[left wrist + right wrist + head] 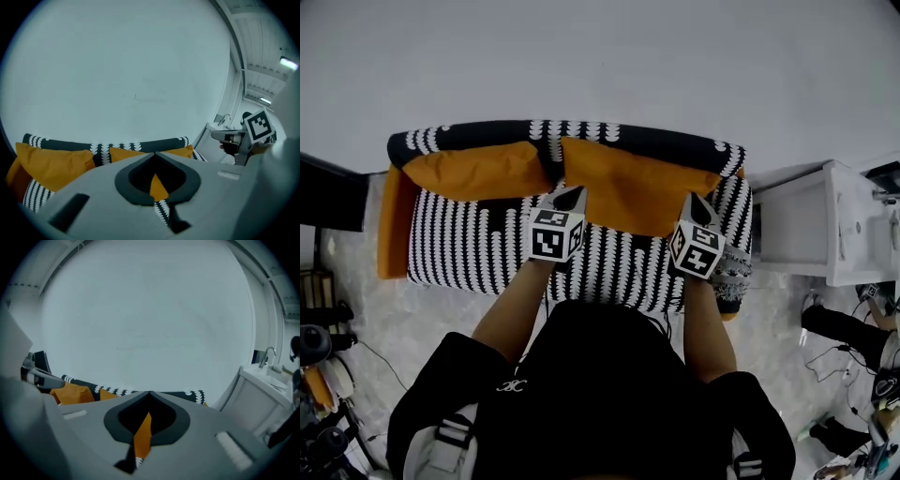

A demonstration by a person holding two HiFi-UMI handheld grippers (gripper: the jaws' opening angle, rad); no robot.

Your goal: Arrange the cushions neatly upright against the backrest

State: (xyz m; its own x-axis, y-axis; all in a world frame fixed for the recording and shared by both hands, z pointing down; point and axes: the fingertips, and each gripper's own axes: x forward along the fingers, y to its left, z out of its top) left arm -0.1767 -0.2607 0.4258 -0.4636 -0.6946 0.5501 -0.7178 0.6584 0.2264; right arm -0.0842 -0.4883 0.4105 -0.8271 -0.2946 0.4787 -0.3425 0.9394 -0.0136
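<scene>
Your left hand-held gripper (pixel 573 193) and right hand-held gripper (pixel 699 200) pinch the right cushion (pixel 628 183); raise both evenly toward the backrest (pixel 675 145).

The person's dark torso (pixel 609 375) hid the sofa's (pixel 469 244) front edge at 6 o'clock in the head view. Floor clutter (pixel 321 361) at 8 o'clock was cut off by the frame and too small to name. The left tool (pixel 572 192) and right tool (pixel 697 199) covered the lower corners of the right cushion (pixel 628 187). In each gripper view the tool's grey body blocked the seat, leaving only a sliver of orange fabric where the closed jaws met. The white cabinet (pixel 825 225) ran off at 3 o'clock.
</scene>
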